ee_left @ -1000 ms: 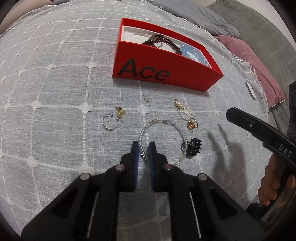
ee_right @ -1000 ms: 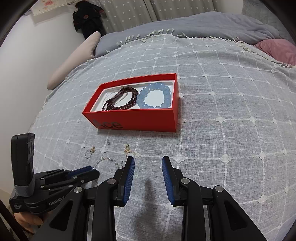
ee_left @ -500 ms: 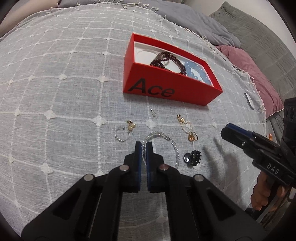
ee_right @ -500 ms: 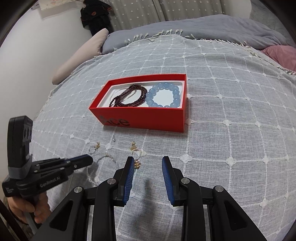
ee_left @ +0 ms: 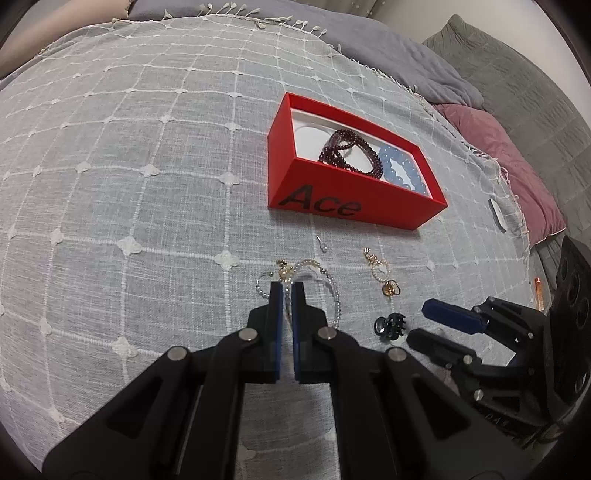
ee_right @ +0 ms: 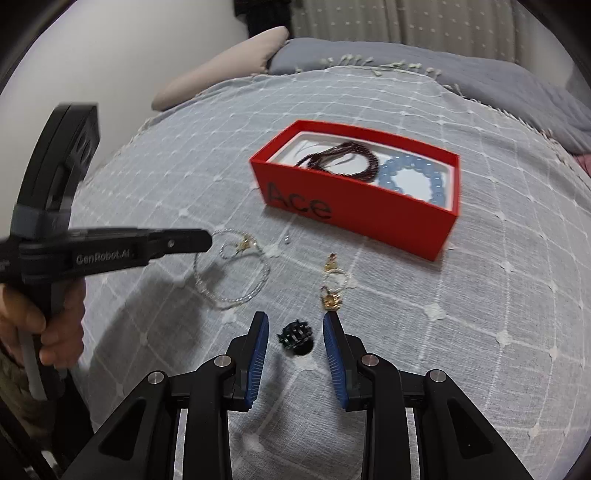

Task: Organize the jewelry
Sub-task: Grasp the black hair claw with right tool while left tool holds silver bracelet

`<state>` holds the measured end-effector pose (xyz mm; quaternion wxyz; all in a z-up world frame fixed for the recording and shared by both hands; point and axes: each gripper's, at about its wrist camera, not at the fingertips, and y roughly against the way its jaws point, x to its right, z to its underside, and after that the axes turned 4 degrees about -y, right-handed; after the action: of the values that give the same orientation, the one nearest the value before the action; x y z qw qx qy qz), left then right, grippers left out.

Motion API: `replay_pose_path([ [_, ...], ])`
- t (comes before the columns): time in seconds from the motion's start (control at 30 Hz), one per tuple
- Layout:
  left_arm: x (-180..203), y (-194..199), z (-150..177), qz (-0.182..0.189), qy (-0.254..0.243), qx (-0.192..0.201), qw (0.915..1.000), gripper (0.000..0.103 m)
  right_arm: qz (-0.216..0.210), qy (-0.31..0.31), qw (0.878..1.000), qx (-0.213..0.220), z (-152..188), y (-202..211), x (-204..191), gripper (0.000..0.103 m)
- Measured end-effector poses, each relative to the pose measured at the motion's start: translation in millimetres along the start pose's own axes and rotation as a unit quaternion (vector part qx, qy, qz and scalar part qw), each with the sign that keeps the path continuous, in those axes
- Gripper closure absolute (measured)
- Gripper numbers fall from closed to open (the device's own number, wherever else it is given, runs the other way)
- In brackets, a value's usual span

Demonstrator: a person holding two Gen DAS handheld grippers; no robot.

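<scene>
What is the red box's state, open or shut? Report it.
Open. The red box has no lid on it, and the dark red bead strand and blue bead bracelet lie exposed inside.

1. Grey bedspread (ee_left: 147, 147) with a white grid of stitched lines and small flower-shaped knots; tasselled fringe along its far edge.
2. Plain grey blanket (ee_left: 388, 48) lies beyond the fringe.
3. Pink pillow (ee_left: 509, 166) at the right edge, touching a grey quilted cushion (ee_left: 524, 85) behind it.
4. Beige pillow (ee_right: 221, 70) against the white wall (ee_right: 129, 48).
5. Dotted curtain (ee_right: 424, 22) behind the bed.
6. Small white item (ee_left: 498, 214) near the bedspread's right edge; identity unclear.
</scene>
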<state>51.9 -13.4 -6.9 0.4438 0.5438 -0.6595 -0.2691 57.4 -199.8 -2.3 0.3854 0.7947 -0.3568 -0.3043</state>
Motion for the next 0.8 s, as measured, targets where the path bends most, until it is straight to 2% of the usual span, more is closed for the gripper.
replay_pose_path([
  [0.13, 5.8, -0.4, 0.1, -0.001, -0.009, 0.000, 1.0000, 0.098, 0.011, 0.031, 0.999, -0.009, 5.0, -9.1, -10.5, 0.071],
  [0.3, 6.2, -1.3, 0.5, -0.002, -0.010, -0.002, 0.9999, 0.098, 0.021, 0.054, 0.998, -0.015, 9.6, -15.5, -13.9, 0.063],
  [0.67, 9.0, -5.0, 1.7, 0.008, -0.015, -0.012, 0.9998, 0.098, 0.041, 0.086, 0.995, -0.016, 13.2, -28.0, -19.3, 0.063],
  [0.77, 10.9, -6.4, 2.8, 0.014, -0.018, -0.017, 0.9996, 0.098, 0.042, 0.086, 0.995, -0.012, 12.5, -28.6, -19.0, 0.067],
  [0.8, 11.7, -6.9, 3.5, 0.016, -0.019, -0.018, 0.9995, 0.098, 0.042, 0.086, 0.995, -0.013, 12.2, -29.3, -18.6, 0.074],
])
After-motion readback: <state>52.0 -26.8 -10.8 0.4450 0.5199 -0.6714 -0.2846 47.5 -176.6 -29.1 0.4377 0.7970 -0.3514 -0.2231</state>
